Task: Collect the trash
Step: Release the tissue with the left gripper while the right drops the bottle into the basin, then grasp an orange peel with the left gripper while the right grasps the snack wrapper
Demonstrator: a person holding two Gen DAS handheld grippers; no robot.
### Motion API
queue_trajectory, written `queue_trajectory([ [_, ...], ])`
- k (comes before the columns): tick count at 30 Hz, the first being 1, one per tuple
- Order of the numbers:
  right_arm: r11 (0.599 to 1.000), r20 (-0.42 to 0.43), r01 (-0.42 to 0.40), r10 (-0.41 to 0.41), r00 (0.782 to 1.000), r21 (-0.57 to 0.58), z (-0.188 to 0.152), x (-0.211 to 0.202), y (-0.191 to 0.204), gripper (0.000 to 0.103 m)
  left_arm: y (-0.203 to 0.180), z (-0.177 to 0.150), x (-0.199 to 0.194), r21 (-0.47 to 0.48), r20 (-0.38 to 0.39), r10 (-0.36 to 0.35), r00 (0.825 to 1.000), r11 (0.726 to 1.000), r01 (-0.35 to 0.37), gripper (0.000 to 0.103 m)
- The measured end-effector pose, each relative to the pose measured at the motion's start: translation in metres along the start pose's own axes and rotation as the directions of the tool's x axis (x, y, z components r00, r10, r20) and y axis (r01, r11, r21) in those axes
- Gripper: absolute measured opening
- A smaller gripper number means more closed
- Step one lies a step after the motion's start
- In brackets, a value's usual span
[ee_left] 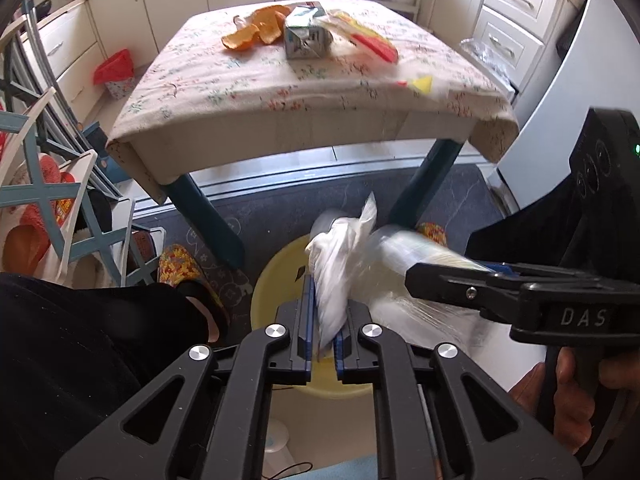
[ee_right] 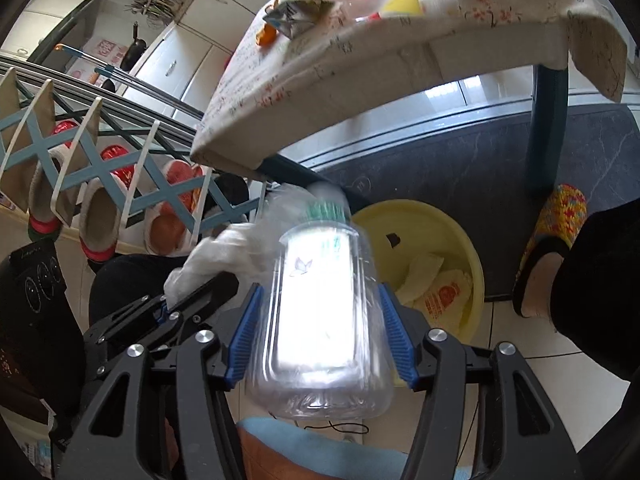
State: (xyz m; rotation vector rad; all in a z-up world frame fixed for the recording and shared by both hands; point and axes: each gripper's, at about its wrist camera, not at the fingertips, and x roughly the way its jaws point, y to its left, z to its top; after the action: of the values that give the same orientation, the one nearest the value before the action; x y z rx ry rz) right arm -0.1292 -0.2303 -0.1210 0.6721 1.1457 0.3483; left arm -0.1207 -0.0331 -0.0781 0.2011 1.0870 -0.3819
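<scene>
Blue ribbed pads of the right tongs [ee_right: 320, 344] sit either side of a clear plastic bottle [ee_right: 320, 316], pinching it round the belly w/ neck pointing away; in the right wrist view the pad faces look close on the walls, tho blur makes exact contact hard to call. Left tongs [ee_left: 325, 332] are pressed nearly together, pinching a crumpled white plastic bag [ee_left: 340, 272] that sticks up out of them. Both items hang over the yellow basin [ee_left: 276, 276] on the floor, just in front of the desk [ee_left: 304, 92] legs.

Step in hand, by my read: the drop-off. Two bits of trash carried to the bin & lowering toward it. Next move calls for getting both squarely above the basin mouth, then spreading the tongs. Bottle is wide & rigid-ish, should fall clean; bag is light, may cling to a pad or drift past the rim, so release low.

Materials: bottle is thin transparent plastic w/ ribbed base, green cap, pale label w/ small butterfly print; prob crushes easily. Bag is soft, wrinkled film. Basin is smooth, round, hard plastic, already holding a few flat yellowish wrappers [ee_right: 436, 292] w/ red print.

Still on the desk's floral cloth: curled orange peel [ee_left: 256, 28], a dented carton [ee_left: 306, 38], a red-yellow wrapper [ee_left: 372, 42]. So task is only part done.
</scene>
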Motion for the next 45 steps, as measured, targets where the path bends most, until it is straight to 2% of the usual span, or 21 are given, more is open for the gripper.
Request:
queue_trajectory([
  [16, 0.999, 0.044, -0.029, 0.028, 0.999, 0.021, 0.000, -0.007, 0.000, 0.058, 0.002, 0.000, -0.001, -0.004, 0.006, 0.014, 1.000, 1.000, -0.014, 0.025],
  [40, 0.999, 0.056, -0.031, 0.030, 0.998, 0.018, 0.001, -0.010, 0.000, 0.058, 0.004, 0.001, -0.004, -0.019, 0.023, 0.019, 1.000, 1.000, -0.019, 0.033],
  [45, 0.999, 0.088, -0.007, 0.011, 0.996, -0.037, 0.003, -0.015, 0.011, 0.058, 0.013, 0.010, -0.012, -0.050, 0.069, 0.027, 0.997, 0.998, -0.023, 0.033],
])
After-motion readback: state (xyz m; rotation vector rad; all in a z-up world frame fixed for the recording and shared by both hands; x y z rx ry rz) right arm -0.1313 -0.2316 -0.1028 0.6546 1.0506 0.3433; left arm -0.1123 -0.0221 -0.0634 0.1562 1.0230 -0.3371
